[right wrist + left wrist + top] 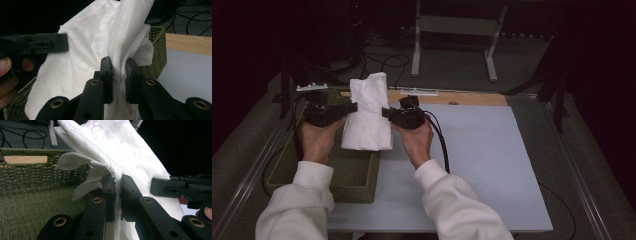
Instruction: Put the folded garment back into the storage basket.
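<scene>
Both my tongs pinch one white cloth (367,112) and hold it up between them, above the far end of the green woven basket (357,175) at the counter's (492,165) left side. My left tongs (353,106) clamp its left edge, my right tongs (385,112) its right, the fabric bunched in each.

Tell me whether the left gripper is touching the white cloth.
Touching. In the left gripper view, the left gripper has both black jaws closed on a bunched fold of the white cloth, the fabric pinched between them.
</scene>
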